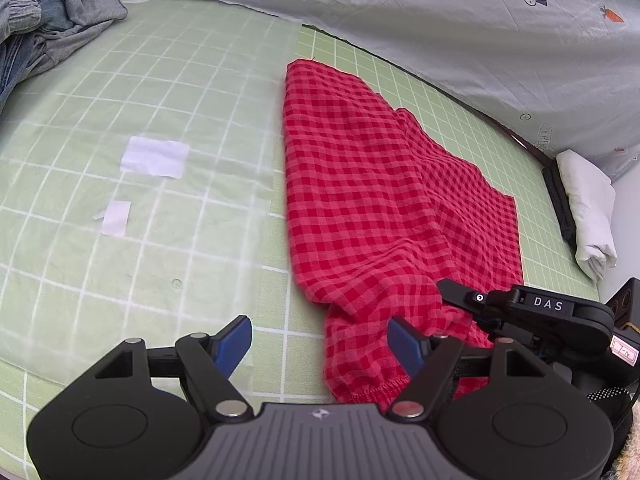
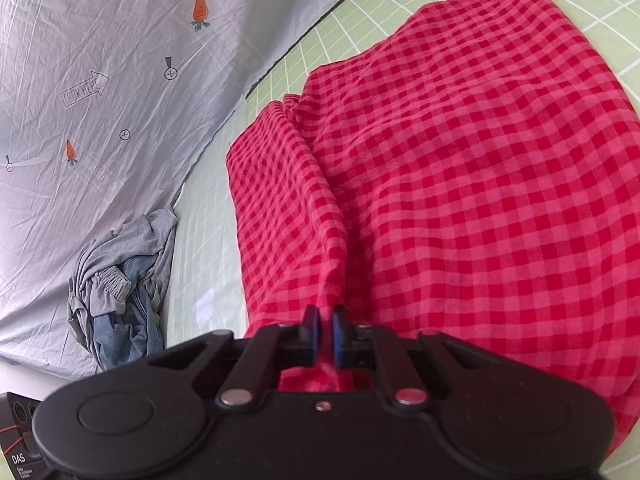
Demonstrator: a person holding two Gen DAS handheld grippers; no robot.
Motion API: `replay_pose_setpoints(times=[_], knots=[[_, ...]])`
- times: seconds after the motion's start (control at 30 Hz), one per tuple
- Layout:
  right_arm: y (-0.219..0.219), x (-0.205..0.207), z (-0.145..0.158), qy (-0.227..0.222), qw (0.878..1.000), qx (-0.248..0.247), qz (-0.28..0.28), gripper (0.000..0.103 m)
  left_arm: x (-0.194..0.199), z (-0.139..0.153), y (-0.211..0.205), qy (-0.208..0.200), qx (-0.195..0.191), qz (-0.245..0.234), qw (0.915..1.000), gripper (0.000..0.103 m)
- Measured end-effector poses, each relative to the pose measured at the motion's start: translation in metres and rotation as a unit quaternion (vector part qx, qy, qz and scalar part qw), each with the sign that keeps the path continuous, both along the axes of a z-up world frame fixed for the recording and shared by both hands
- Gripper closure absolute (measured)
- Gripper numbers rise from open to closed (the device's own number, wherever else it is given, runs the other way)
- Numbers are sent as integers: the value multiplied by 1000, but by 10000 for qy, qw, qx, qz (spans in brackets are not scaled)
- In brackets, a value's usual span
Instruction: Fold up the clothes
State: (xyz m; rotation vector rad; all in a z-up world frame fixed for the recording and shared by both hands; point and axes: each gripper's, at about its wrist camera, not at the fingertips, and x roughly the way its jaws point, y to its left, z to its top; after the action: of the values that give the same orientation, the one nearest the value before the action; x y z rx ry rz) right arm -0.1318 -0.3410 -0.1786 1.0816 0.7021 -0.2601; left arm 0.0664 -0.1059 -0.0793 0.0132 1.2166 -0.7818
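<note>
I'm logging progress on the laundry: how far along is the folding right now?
Early on. Done: the red checked trousers lie spread on the green grid mat, apparently folded leg over leg. In hand: the right gripper is shut on fabric near the elastic waistband, while the left gripper is open. Left: the remaining folds, plus the crumpled grey and denim clothes pile.
</note>
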Motion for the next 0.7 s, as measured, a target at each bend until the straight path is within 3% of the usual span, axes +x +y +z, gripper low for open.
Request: replay_pose_setpoints(times=[0.23, 0.47, 0.7], knots=[[-11, -15, 24, -379, 9989, -270, -92, 102, -5, 1, -8, 41, -64, 119, 9999, 28], [-34, -48, 39, -400, 9983, -368, -204, 102, -29, 0, -40, -8, -59, 20, 10000, 28], [-52, -85, 49, -271, 9966, -734, -271, 102, -62, -4, -80, -104, 118, -377, 9992, 27]])
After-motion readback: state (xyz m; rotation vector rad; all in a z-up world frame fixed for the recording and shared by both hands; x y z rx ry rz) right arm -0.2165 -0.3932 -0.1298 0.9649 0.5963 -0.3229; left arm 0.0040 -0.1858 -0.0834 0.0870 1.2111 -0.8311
